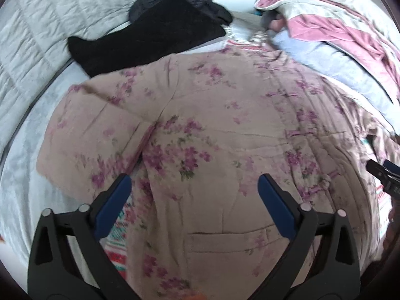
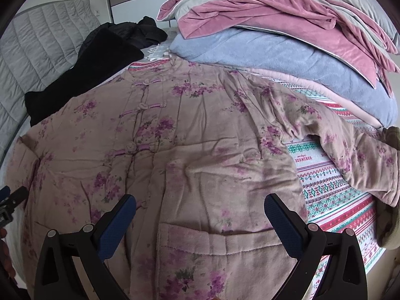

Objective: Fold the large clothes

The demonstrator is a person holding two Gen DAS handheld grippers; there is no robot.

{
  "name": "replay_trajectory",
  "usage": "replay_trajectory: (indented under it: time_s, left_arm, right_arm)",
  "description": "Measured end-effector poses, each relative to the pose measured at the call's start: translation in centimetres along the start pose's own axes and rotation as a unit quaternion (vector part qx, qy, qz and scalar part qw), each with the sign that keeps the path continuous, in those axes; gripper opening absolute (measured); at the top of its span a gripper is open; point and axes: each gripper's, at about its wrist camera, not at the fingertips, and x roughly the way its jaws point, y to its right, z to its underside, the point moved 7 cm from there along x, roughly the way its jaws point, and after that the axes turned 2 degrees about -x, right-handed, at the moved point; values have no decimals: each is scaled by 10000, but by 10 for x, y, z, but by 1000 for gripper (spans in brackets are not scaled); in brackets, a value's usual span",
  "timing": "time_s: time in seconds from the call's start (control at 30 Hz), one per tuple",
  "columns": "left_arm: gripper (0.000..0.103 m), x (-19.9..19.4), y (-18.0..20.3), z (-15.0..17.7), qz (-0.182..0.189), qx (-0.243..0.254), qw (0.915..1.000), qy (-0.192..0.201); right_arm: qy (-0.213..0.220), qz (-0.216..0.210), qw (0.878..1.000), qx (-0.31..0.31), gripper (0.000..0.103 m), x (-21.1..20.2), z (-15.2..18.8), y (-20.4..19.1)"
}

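A padded floral jacket point(image 2: 175, 145) lies front-up and spread flat across the bed, its knot buttons point(image 2: 136, 147) fastened down the front, one sleeve point(image 2: 350, 150) trailing off over a patterned striped sheet point(image 2: 332, 195). My left gripper point(image 1: 193, 187) hovers above the jacket's lower half with fingers wide apart, holding nothing; my right gripper point(image 2: 200, 207) hangs the same way above the patch pocket point(image 2: 220, 240), spread and empty. At the collar end, a heap of black clothing point(image 2: 100, 57) sits just beside the jacket's shoulder. Stacked bedding crowds the other side: a blue blanket point(image 2: 287, 67) under a pink-and-grey quilt point(image 2: 275, 17). A grey quilted headboard point(image 2: 42, 40) stands beyond.
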Motion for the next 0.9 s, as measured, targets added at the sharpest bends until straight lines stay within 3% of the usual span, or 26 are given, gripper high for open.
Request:
replay_trajectory:
  time_s: [0.1,0.27,0.33,0.4,0.5,0.67,0.7,0.73,0.77,0.8,0.9]
  left_arm:
    - [96,-4,-29,-12,-154,309,9993,173]
    - [95,33,-80,-9,-49,300,9993,-211]
    - [82,56,-98,-3,-121,200,9989,-416]
    - [80,78,-111,4,-166,-2,9978,-639]
    - [79,101,-117,14,-236,-27,9968,-757]
    - [76,102,-109,13,-278,178,9976,-609]
    - [60,100,-108,11,-286,202,9976,-602]
    - [36,97,-107,9,-223,212,9976,-620]
    - [24,92,-106,4,-54,171,9978,-632]
    - [18,82,-108,-2,9,49,9983,-588]
    - [14,34,-133,-33,-166,-226,9996,-59]
  right_arm:
    - [7,-109,9999,33,103,0,0,3]
    - [17,-257,9996,63,103,-3,-2,1]
    - [8,-334,9994,71,103,-3,-2,-2]
    - [-48,-437,9990,116,103,0,-1,-5]
    - [-152,-552,9983,145,103,6,1,-10]
    - [-216,-573,9980,163,103,10,2,-12]
    - [-212,-576,9980,177,103,10,2,-12]
    - [-199,-584,9979,187,103,10,1,-11]
    - [-180,-583,9980,192,103,10,1,-11]
    - [-159,-574,9980,191,103,9,1,-10]
    - [-108,-544,9983,192,103,6,-1,-5]
